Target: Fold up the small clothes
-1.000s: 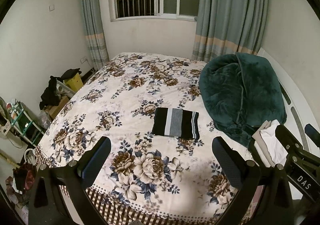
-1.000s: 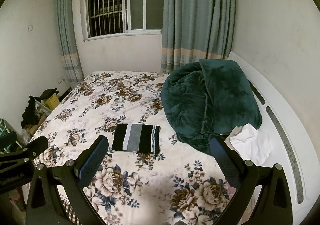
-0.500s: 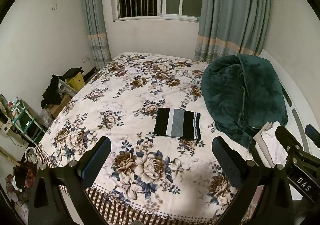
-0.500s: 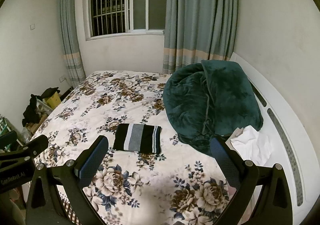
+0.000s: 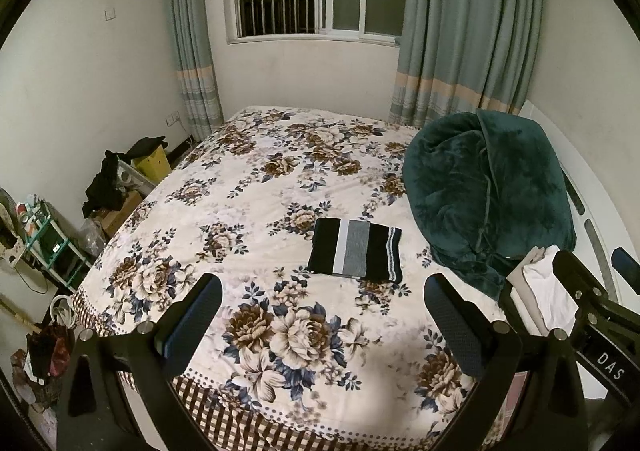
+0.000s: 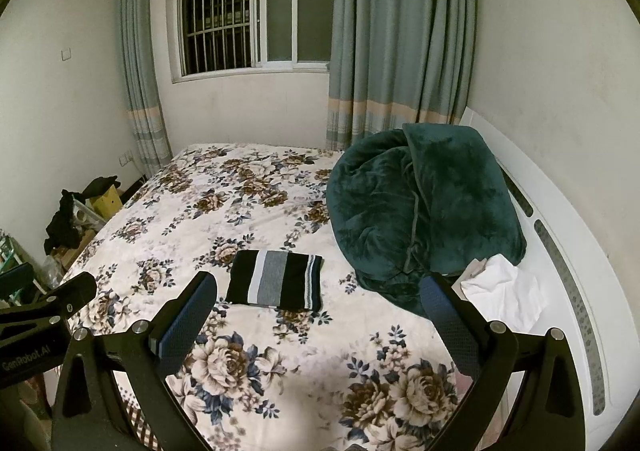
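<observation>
1. The left gripper (image 5: 322,325) and the right gripper (image 6: 318,321) both have jaws wide apart, holding nothing.
2. Since a moment ago, both have pulled back a little, and the room looks slightly farther off.
3. The folded striped cloth (image 5: 356,253) lies flat in the middle of the bed (image 5: 248,211), past both grippers, touching neither.
4. Only the left view shows the bed's checked front edge; the right view shows more of the white cloth (image 6: 502,293) beside the green blanket (image 6: 420,207).
</observation>
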Motion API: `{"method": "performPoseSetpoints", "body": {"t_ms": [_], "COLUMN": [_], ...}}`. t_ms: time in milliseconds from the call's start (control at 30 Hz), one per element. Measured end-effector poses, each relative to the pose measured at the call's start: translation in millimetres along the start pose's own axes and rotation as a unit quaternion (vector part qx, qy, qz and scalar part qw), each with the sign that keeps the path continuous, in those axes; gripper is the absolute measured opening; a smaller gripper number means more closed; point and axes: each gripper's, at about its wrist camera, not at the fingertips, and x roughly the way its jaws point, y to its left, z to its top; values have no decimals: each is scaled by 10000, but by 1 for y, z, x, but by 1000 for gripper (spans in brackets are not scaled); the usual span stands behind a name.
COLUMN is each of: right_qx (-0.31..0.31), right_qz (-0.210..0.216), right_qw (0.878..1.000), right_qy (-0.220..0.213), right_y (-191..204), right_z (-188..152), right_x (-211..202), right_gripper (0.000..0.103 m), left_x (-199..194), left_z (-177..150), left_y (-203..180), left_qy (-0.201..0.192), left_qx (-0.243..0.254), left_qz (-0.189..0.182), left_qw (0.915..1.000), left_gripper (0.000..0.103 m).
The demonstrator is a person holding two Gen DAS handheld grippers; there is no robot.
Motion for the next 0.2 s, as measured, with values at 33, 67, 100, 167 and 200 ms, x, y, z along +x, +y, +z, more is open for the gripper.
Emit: {"method": "performPoseSetpoints", "body": {"t_ms": [33, 67, 100, 167, 200], "right_qx": [-2, -4, -12, 5, 8], "right_qz": [-1, -7, -12, -6, -10], "right_qw": [10000, 10000, 10000, 10000, 10000], "right_qy": [-8, -11, -18, -13, -13], "right_y": [1, 1, 1, 1, 2], "right_z": [-2, -2, -1, -2, -4], "right_x": [1, 1, -1, 0, 0], "right_gripper": [103, 103, 103, 103, 103], "left_x": [-1, -3, -3, -6, -6], "left_z": [-1, -1, 0, 1, 2], "left_y": [1, 3, 3, 6, 6], "left_qy": [3, -16, -33, -80, -85], "left_qx": [-17, -30, -21, -25, -36], "left_qz": [7, 15, 20, 38, 43], "left_qw": [10000, 10000, 10000, 10000, 9999], "left_gripper": [103, 103, 103, 103, 103]}}
